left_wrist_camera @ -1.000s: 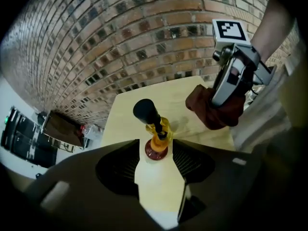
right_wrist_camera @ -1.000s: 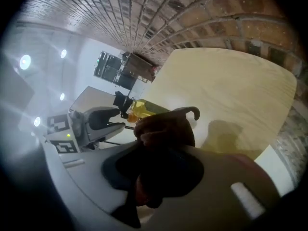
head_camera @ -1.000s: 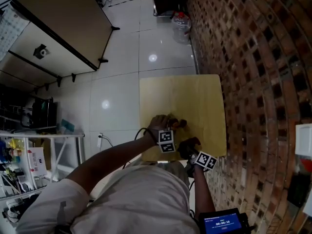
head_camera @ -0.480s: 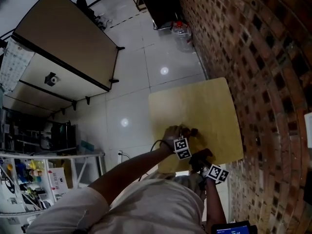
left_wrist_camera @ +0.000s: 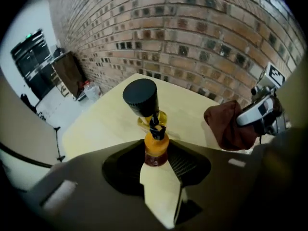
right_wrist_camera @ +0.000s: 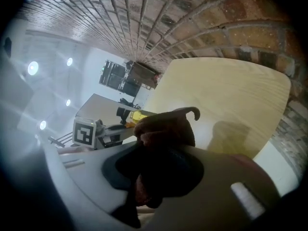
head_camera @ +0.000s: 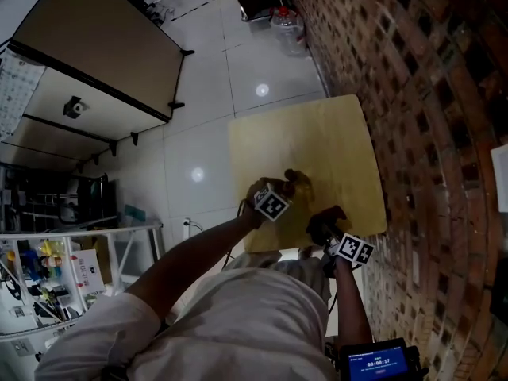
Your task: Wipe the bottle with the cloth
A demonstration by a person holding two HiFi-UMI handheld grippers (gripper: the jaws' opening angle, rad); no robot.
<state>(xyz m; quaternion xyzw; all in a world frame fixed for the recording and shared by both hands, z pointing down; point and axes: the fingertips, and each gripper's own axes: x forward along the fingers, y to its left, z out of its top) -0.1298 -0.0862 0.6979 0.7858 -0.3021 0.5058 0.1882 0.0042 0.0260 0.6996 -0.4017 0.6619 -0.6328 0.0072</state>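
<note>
A small bottle (left_wrist_camera: 155, 146) with a black cap (left_wrist_camera: 140, 97), yellow body and orange and dark red part stands on the pale wooden table (head_camera: 317, 133). My left gripper (left_wrist_camera: 156, 165) comes down on it from above. Its jaws have just been closing and now press on the orange part. In the head view the bottle (head_camera: 298, 181) is mostly hidden under the left gripper (head_camera: 287, 190). My right gripper (right_wrist_camera: 154, 172) is shut on a bunched dark red-brown cloth (right_wrist_camera: 166, 129). It holds the cloth (left_wrist_camera: 231, 126) just right of the bottle, apart from it.
A brick wall (head_camera: 413, 94) runs along the table's right side. On the white tile floor beyond the table stands a large water jug (head_camera: 287, 28). A big tan tabletop (head_camera: 95, 38) lies far left, with cluttered shelves (head_camera: 48, 268) at the lower left.
The left gripper has rolled, its marker cube showing a different face, and it sank onto the bottle. The right gripper with the cloth has drawn a little further from the left one.
</note>
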